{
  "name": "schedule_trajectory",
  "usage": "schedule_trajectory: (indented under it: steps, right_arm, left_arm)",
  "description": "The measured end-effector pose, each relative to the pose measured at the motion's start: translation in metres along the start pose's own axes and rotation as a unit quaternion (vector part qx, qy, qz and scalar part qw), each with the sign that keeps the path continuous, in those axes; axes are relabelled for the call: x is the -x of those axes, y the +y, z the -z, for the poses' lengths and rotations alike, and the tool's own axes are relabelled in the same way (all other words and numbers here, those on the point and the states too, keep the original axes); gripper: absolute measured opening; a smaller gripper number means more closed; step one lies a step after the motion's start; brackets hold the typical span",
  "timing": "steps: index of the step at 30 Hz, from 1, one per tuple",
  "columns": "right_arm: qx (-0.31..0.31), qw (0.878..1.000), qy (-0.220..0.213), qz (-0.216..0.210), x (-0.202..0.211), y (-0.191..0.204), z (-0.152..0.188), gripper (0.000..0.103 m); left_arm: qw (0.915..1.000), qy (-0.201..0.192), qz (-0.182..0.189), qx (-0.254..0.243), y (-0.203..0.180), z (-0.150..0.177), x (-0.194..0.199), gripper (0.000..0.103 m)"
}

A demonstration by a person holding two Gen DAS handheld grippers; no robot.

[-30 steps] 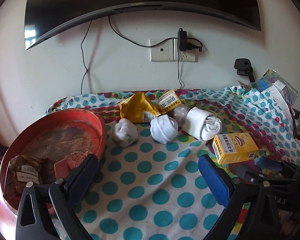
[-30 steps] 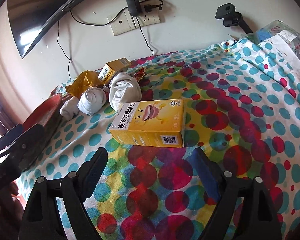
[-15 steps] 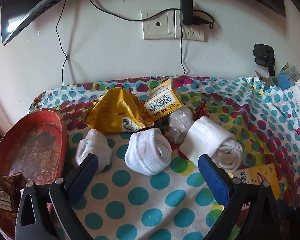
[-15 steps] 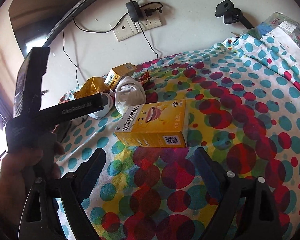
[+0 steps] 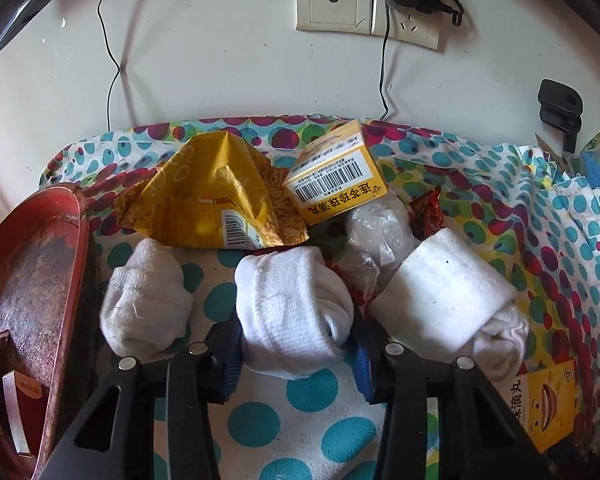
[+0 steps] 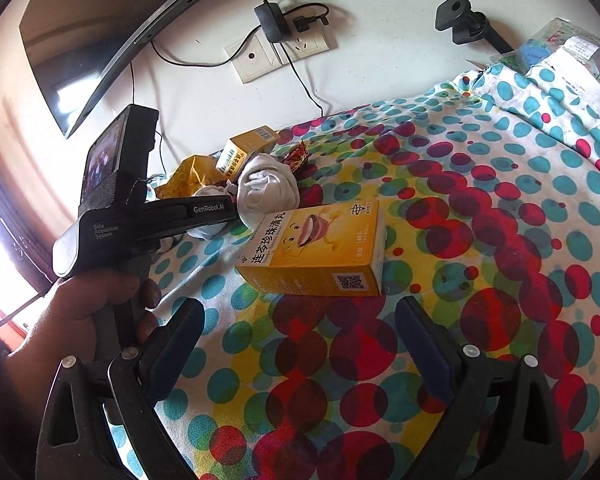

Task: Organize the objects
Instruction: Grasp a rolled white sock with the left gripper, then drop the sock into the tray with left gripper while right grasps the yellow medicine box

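Squeezing the middle sock roll [image 5: 296,312] with our left gripper [image 5: 296,354] — both blue pads pressed into its sides. It's white, ribbed, a bit fuzzy, sitting on the polka-dot cloth [image 5: 300,420] between two other white rolls. Our right gripper [image 6: 296,344] hangs wide open, holding nothing, just short of the yellow box [image 6: 316,254].

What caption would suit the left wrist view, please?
Left gripper closed on the middle rolled white sock, beside the red tray.
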State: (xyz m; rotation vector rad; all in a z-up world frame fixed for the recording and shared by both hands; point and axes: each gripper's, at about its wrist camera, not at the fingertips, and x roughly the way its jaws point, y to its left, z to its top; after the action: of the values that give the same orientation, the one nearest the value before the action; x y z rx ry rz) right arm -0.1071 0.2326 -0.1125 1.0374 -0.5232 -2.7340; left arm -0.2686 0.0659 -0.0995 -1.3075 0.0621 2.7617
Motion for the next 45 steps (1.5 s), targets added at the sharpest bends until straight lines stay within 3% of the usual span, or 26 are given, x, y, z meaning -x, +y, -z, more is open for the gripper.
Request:
schedule_trajectory:
  steps: [14,20,26,35,41,45]
  right_arm:
    - [0.025,0.999,0.012,0.030,-0.005,0.009,0.003,0.098]
    - [0.038,0.998,0.021,0.044,-0.009,0.014,0.002,0.101]
    - [0.047,0.997,0.026,0.058,-0.011,0.017,0.003,0.101]
    - [0.067,0.992,0.042,0.094,-0.017,0.026,0.004,0.102]
    - [0.025,0.992,0.033,0.115,-0.015,0.017,-0.011,0.102]
    - [0.002,0.990,0.051,0.134,-0.028,0.018,-0.027,0.103]
  left_arm:
    - [0.9973,-0.071,0.006,-0.018,0.018,0.026,0.089,0.042]
    - [0.9956,-0.085,-0.021,0.035,0.085,0.029,0.112,0.042]
    - [0.9901,-0.080,-0.073,0.089,0.162,0.029,0.126,0.042]
    - [0.9855,-0.054,-0.114,0.114,0.224,0.027,0.111,0.042]
    - [0.9817,-0.030,-0.140,0.125,0.240,0.018,0.091,0.042]
    - [0.9785,-0.015,-0.148,0.143,0.246,0.014,0.080,0.043]
